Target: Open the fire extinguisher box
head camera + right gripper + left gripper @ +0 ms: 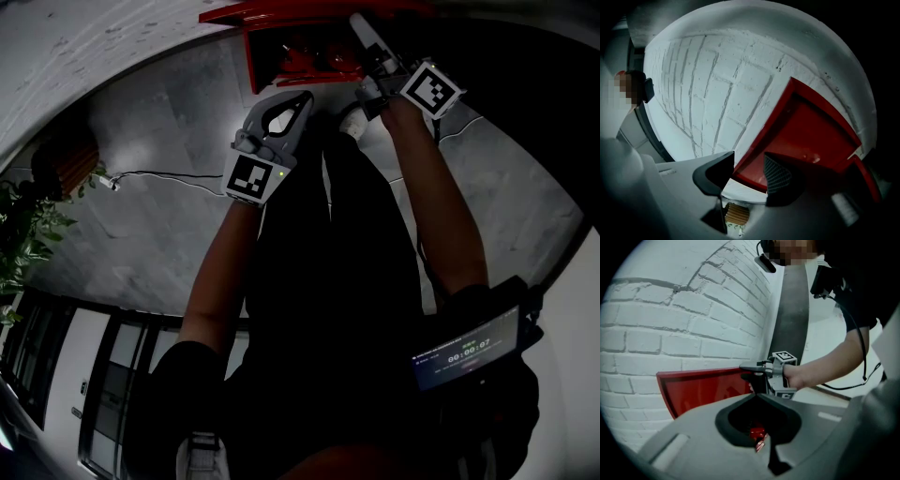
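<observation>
1. The fire extinguisher box stood at the top centre of the head view, at the foot of a white brick wall. Its red lid was already raised off the body and tilted toward the wall.
2. The right tongs stood wide apart at the bottom centre of the right gripper view. The lid's lower edge ran between them, but neither pad seemed to press on it.
3. The left tongs were closed together on nothing. They hung at the lower centre of the left gripper view, just short of the box.
4. The step in hand looked like parting from the raised lid, so the lid needed to be resting on its own before the right tongs drew away.
5. Those tongs were best drawn straight back along the edge. That way neither pad would catch the rim and drag the lid down.
6. The left tongs were near enough to prop the free edge if the lid began to drop. They should have come in from below, clear of the right tongs' path.
</observation>
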Demonstrator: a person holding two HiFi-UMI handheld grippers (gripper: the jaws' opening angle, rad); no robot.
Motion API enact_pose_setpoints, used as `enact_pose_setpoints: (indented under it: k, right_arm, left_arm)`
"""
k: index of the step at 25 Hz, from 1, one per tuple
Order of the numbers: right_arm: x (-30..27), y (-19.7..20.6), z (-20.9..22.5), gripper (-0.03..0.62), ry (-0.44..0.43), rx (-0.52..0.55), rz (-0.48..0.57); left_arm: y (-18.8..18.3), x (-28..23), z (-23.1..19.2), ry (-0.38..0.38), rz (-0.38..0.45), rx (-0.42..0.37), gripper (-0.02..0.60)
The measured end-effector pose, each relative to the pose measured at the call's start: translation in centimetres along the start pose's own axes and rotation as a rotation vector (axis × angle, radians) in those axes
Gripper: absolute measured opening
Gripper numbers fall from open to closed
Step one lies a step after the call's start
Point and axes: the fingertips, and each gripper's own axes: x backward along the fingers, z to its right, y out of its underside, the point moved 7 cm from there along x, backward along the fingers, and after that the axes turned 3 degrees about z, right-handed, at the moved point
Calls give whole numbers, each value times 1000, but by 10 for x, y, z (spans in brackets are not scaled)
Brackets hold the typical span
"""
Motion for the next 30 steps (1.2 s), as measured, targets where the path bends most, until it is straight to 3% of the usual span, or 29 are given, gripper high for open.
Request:
enact_pose_setpoints:
  k: [3,6,9,13,19,25,30]
  right_arm:
    - [1,-3,-2,185,-8,0,-7]
    - [8,-5,-14,126,-7,47,-37]
    - [28,-6,-52,58,-34,201,-109]
    - [58,-9,-116,39,-85,439,-195]
    - [103,-15,-226,19,-194,698,-209]
    - [113,-27,-325,18,-314,801,-206]
    - [122,-27,-372,14,-377,801,-205]
  left_arm:
    - [-3,2,1,-5,4,-2,2]
    - [-11,6,0,-10,36,-24,2]
    - [-36,24,12,-7,71,4,2]
    - [-80,54,26,15,130,-17,2]
    - [-148,105,57,49,209,-70,2]
    - [-194,139,91,94,241,-101,2]
    - [-220,159,110,111,284,-106,2]
